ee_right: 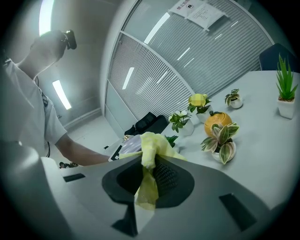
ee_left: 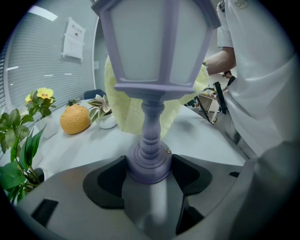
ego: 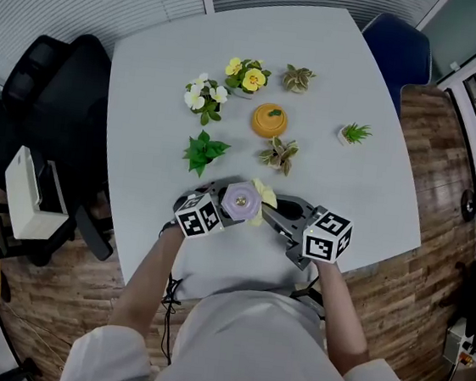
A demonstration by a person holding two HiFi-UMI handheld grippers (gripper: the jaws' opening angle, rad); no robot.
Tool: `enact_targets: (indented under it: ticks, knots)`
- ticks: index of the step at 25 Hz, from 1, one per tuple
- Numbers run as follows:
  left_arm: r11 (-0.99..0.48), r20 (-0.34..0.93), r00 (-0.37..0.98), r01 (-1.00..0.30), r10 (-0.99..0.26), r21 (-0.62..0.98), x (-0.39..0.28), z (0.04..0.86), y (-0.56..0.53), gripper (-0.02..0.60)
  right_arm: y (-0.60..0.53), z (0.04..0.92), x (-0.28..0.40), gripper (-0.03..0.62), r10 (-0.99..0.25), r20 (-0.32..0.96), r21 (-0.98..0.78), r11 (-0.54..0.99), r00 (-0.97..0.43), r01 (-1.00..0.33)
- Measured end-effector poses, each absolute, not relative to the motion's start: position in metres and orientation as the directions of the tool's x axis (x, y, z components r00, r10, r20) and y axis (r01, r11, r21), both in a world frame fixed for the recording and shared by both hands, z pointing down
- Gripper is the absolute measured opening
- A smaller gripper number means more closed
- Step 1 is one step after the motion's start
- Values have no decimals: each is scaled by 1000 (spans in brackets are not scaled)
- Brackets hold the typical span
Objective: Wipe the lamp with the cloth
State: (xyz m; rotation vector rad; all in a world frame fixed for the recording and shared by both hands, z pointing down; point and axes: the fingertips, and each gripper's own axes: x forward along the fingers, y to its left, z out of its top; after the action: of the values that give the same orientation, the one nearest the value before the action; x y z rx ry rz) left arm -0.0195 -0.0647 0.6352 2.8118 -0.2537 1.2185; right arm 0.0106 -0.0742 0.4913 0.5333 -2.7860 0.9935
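My left gripper (ee_left: 149,174) is shut on the round base of a lilac lantern-style lamp (ee_left: 154,70), held above the table's near edge; from above its top (ego: 241,199) shows between the two marker cubes. My right gripper (ee_right: 146,180) is shut on a pale yellow cloth (ee_right: 149,154). The cloth (ee_left: 140,110) lies against the far side of the lamp's shade, and it (ego: 265,194) peeks out to the lamp's right in the head view. The right gripper (ego: 280,212) points left at the lamp.
On the white table (ego: 165,83) stand several small potted plants: white flowers (ego: 204,96), yellow flowers (ego: 248,75), a green leafy one (ego: 201,150), a variegated one (ego: 280,154), a spiky one (ego: 354,134). An orange gourd-like ornament (ego: 268,119) sits among them. A black chair (ego: 61,97) stands left.
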Motion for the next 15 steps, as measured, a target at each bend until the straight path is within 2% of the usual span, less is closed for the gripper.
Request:
enact_targets:
  ticks: [15]
  knots:
    - [-984, 729, 673, -175, -123, -5, -18, 634, -64, 301, -76, 508, 11, 55, -293, 310, -579, 696, -904, -424]
